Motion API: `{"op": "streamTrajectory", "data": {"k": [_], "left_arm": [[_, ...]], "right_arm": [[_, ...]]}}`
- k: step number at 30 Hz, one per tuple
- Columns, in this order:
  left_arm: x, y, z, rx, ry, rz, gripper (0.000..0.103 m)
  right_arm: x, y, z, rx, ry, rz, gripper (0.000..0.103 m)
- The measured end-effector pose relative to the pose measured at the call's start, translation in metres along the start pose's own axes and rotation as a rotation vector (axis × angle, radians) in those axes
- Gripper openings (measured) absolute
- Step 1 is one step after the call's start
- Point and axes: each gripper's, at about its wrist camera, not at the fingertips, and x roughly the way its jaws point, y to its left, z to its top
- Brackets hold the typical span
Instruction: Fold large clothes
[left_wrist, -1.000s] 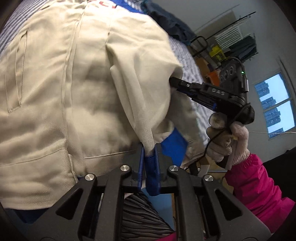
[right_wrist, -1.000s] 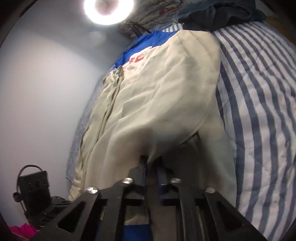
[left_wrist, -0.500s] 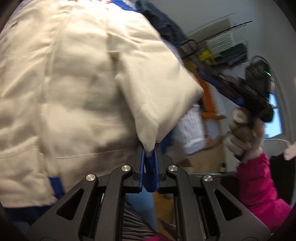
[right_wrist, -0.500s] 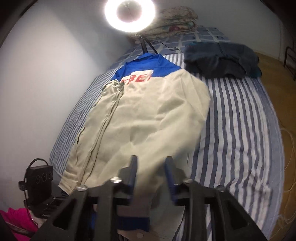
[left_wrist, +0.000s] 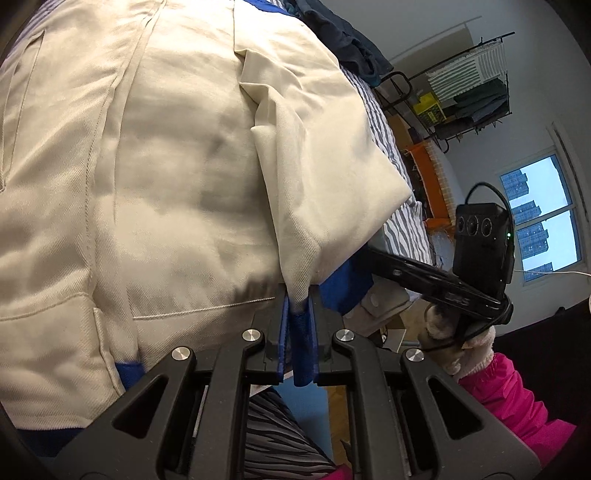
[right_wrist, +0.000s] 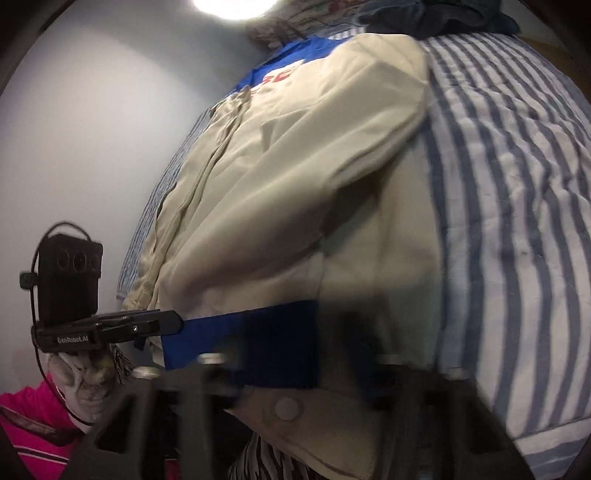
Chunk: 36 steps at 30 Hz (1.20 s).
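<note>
Left wrist view shows the left gripper (left_wrist: 297, 314) clenched on a corner of the cream jacket (left_wrist: 166, 166), with a blue strip of its trim caught between the jaws. The jacket lies spread on the striped bedcover (right_wrist: 517, 221), collar at the far end and hem at the near end. One panel is already turned over the body, its folded edge running from far to near, so I judge the first lengthwise fold as partly made; the crosswise folds are left, and the blue hem band (right_wrist: 240, 343) hangs over the near edge.

Over on the right, the right gripper (left_wrist: 373, 258) pushes its tips under the folded panel. Its jaws have just been closing, but its own view is blurred, so I cannot tell if cloth is between them.

The fabric is a firm twill with visible diagonal weave and stitched seams, and it holds soft creases. The bedcover is quilted and puffy, and dark clothes (left_wrist: 343, 33) lie piled at the far end.
</note>
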Motion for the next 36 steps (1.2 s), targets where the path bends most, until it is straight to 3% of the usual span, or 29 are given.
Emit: {"op": "streamTrajectory", "data": {"k": [1, 2, 9, 12, 17, 22, 26, 28, 31, 34, 36], "left_arm": [[0.000, -0.001, -0.001, 0.004, -0.002, 0.000, 0.007], [-0.003, -0.004, -0.001, 0.010, -0.006, -0.001, 0.007], [-0.010, -0.036, -0.001, 0.047, -0.019, -0.089, 0.007], [0.000, -0.049, -0.002, 0.087, 0.001, -0.090, 0.007], [0.034, -0.043, -0.006, 0.088, 0.074, -0.044, 0.007], [0.033, -0.051, -0.007, 0.127, 0.085, -0.019, 0.008], [0.009, -0.061, -0.006, 0.158, 0.059, -0.006, 0.022], [-0.006, -0.064, -0.006, 0.171, 0.019, 0.015, 0.022], [-0.024, -0.073, -0.001, 0.204, -0.055, 0.045, 0.022], [-0.018, -0.087, 0.005, 0.258, -0.072, 0.056, 0.022], [-0.002, -0.092, 0.010, 0.282, -0.064, 0.072, 0.022]], "right_arm": [[0.001, 0.004, 0.001, -0.006, 0.018, -0.005, 0.003], [-0.001, 0.007, 0.002, -0.016, 0.015, -0.016, 0.002], [-0.078, 0.039, 0.004, -0.061, -0.101, -0.016, 0.001], [-0.102, 0.044, -0.007, -0.055, -0.126, -0.029, 0.001], [-0.088, 0.018, -0.029, 0.024, -0.054, -0.119, 0.001], [-0.061, 0.001, -0.042, 0.049, 0.043, -0.215, 0.001], [-0.068, 0.001, -0.037, 0.035, 0.039, -0.217, 0.002], [-0.078, 0.002, -0.035, 0.025, 0.026, -0.196, 0.010], [-0.098, 0.001, -0.033, 0.007, -0.052, -0.177, 0.038], [-0.105, -0.011, -0.026, 0.045, -0.099, -0.148, 0.040], [-0.098, -0.019, -0.021, 0.049, -0.099, -0.153, 0.055]]}}
